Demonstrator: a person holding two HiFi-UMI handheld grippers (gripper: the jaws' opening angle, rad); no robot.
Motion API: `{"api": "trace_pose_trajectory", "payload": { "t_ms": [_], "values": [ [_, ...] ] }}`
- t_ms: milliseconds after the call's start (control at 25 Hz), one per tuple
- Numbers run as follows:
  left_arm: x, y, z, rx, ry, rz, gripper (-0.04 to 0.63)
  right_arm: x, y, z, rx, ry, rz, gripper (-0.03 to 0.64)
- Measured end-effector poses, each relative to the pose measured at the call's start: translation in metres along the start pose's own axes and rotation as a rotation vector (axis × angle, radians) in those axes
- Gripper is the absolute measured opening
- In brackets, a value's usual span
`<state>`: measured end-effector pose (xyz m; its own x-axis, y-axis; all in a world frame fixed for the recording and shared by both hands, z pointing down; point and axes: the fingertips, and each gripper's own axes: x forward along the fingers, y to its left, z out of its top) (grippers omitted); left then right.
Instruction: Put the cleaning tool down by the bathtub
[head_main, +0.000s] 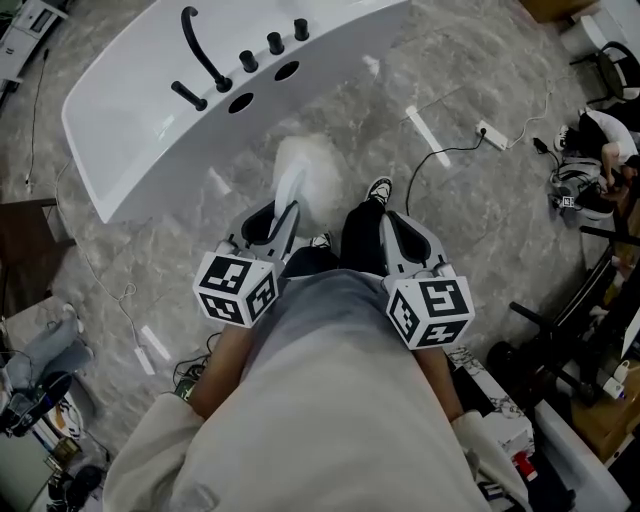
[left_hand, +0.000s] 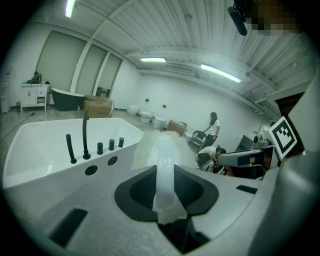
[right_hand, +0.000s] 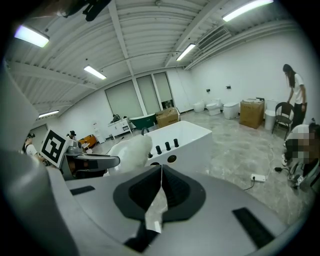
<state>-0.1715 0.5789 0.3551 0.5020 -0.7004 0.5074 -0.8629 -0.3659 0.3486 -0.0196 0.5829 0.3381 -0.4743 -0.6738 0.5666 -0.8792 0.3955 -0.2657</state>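
The cleaning tool (head_main: 310, 172) is a white fluffy head on a flat white handle (left_hand: 164, 172). My left gripper (head_main: 286, 214) is shut on that handle and holds the tool above the floor, just in front of the white bathtub (head_main: 130, 130). The fluffy head (right_hand: 131, 150) also shows in the right gripper view, between the left gripper (right_hand: 95, 162) and the tub (right_hand: 187, 134). Black taps (head_main: 205, 55) stand on the tub's rim. Level with the left one and to its right, my right gripper (head_main: 392, 222) has its jaws pressed together on nothing.
A power strip (head_main: 492, 135) with a black cable lies on the marble floor right of my feet (head_main: 379, 188). People and a chair (head_main: 600, 150) are at the far right. Cluttered gear lines the lower right and lower left, and a dark cabinet (head_main: 25, 250) stands at the left.
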Motion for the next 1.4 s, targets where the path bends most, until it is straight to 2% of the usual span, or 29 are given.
{"api": "trace_pose_trajectory", "payload": {
  "t_ms": [600, 1120, 1400],
  "values": [
    [0.103, 0.001, 0.071, -0.006, 0.015, 0.005, 0.084, 0.065, -0.087, 0.068, 0.023, 0.013, 0.049, 0.011],
    [0.211, -0.020, 0.141, -0.059, -0.013, 0.068, 0.084, 0.112, -0.196, 0.133, 0.027, 0.040, 0.130, 0.012],
    [0.261, -0.038, 0.172, -0.036, -0.040, 0.090, 0.084, 0.125, -0.253, 0.155, 0.039, 0.018, 0.157, 0.012]
  ]
}}
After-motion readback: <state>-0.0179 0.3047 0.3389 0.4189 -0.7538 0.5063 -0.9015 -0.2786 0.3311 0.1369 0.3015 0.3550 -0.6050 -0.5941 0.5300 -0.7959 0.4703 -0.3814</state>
